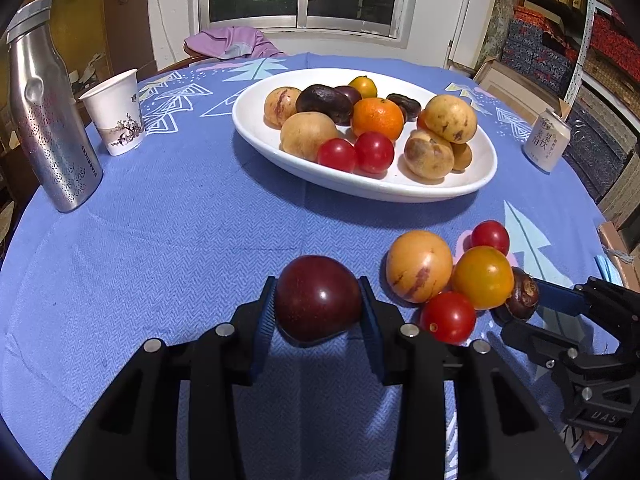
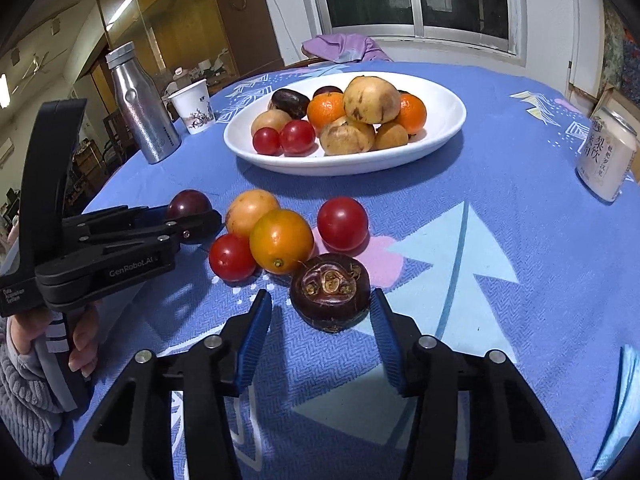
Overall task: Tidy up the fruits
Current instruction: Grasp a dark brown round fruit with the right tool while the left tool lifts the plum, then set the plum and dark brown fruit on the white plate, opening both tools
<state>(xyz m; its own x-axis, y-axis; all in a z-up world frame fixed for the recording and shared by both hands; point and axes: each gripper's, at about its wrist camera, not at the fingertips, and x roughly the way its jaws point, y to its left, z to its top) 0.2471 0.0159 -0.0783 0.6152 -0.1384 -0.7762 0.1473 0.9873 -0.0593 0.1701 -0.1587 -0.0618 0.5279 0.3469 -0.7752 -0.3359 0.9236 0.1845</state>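
With the left gripper (image 1: 318, 304) clamping the round dark red plum (image 1: 318, 298) and the right gripper (image 2: 322, 338) wide around the squat brown water chestnut (image 2: 330, 294), either smooth fruit could slip and roll across the table.

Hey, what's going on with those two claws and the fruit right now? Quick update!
Left gripper shut on dark plum. Right gripper open, straddling brown fruit. White dish ahead, path unobstructed.

dark red plum (image 1: 318, 298) between left gripper (image 1: 319, 312) fingers (image 1: 264, 320)

"STARBUCKS" on steel bottle (image 1: 48, 120); "GenRobot.AI" on left hand-held gripper (image 2: 192, 222)
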